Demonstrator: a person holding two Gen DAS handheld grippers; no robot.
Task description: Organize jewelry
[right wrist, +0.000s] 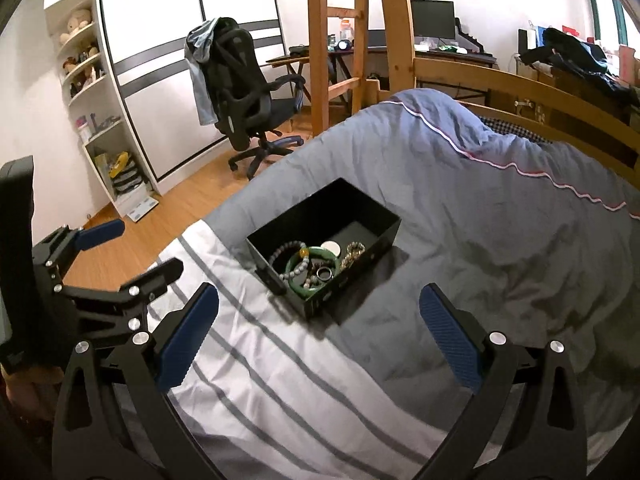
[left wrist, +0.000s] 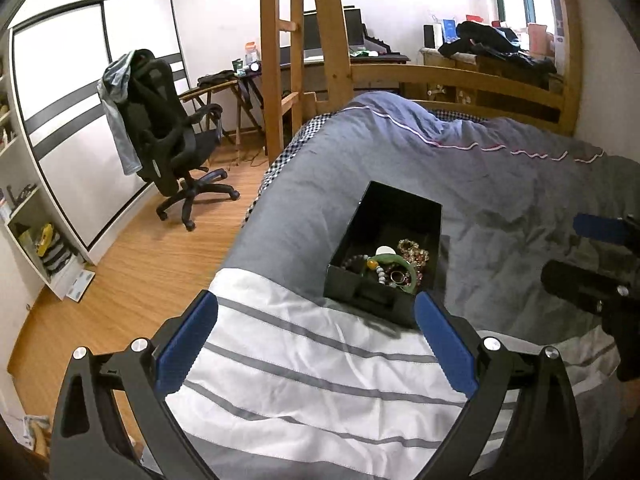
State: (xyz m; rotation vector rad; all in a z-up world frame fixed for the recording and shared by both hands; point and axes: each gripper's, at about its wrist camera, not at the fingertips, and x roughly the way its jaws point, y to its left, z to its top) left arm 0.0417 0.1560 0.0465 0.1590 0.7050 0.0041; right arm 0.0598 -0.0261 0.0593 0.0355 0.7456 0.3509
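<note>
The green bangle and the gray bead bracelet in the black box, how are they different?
The green bangle is one smooth solid ring, while the gray bead bracelet is a string of many small round beads. The green bangle looks thicker; the gray bead bracelet is thinner. The green bangle has other jewelry lying inside its ring and across it; the gray bead bracelet lies along the near wall. Both lie in the black box, overlapping.

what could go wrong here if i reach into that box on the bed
The black box sits on a soft, wrinkled quilt, so pressing in with either open hand-held gripper, left or right, might tip it. The green bangle and bead bracelets overlap, so one may drag others out.
</note>
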